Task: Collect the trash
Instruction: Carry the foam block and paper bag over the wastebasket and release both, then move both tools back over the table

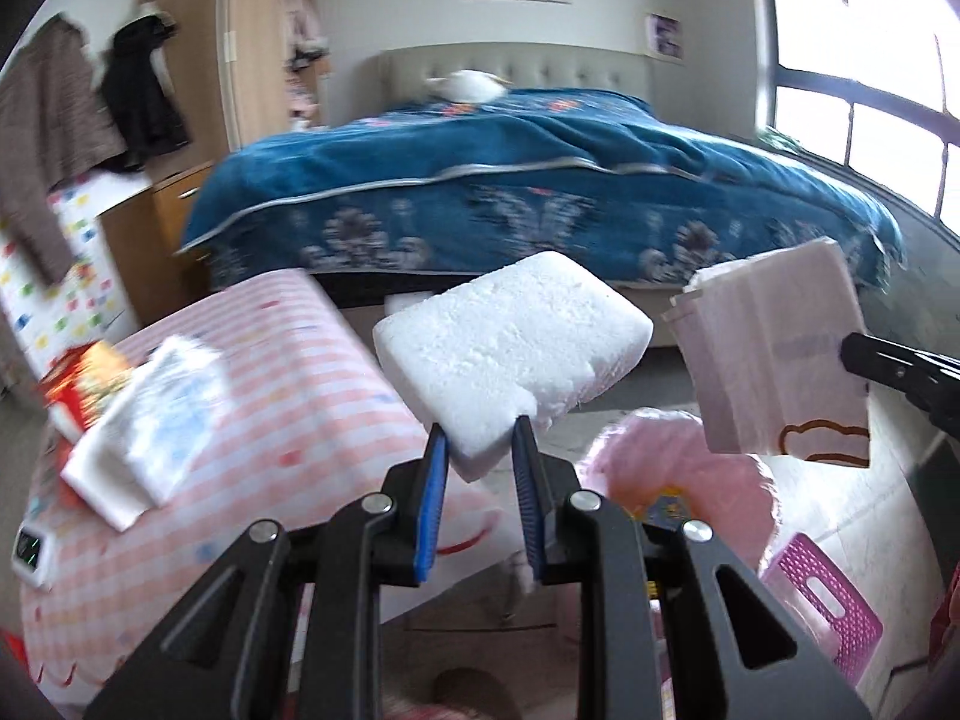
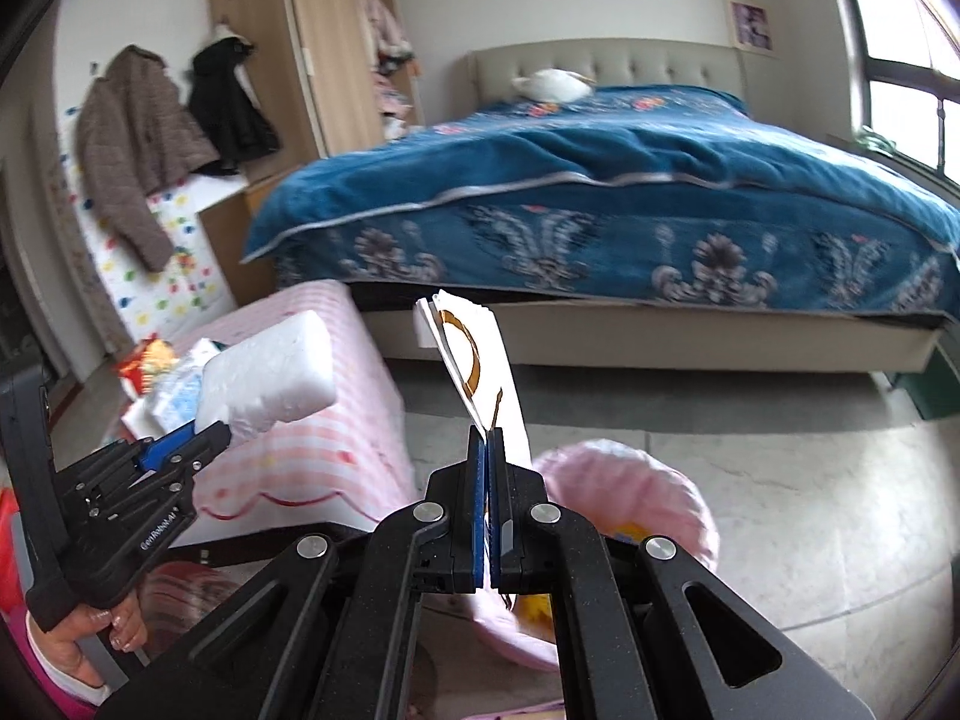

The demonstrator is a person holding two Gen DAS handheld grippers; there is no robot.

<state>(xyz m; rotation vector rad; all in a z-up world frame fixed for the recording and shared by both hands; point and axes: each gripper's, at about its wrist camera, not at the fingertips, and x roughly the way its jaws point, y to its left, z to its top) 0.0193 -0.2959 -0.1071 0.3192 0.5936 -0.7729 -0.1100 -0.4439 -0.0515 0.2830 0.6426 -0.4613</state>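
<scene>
My left gripper (image 1: 480, 438) is shut on a corner of a white foam block (image 1: 510, 336), which it holds in the air over the floor. From the right wrist view the same foam block (image 2: 270, 372) and left gripper (image 2: 213, 435) show at the left, held by a hand. My right gripper (image 2: 487, 435) is shut on a folded white paper bag (image 2: 474, 360) with a brown drawing on it. That paper bag (image 1: 774, 354) hangs at the right in the left wrist view, with the right gripper (image 1: 852, 354) on its edge. Below both sits a pink-lined bin (image 2: 630, 480).
A low table under a pink checked cloth (image 1: 270, 372) stands at the left, bearing tissue packs (image 1: 150, 414) and a red box (image 1: 84, 378). A bed with a blue cover (image 1: 540, 192) fills the back. A pink perforated stool (image 1: 828, 606) is at the lower right.
</scene>
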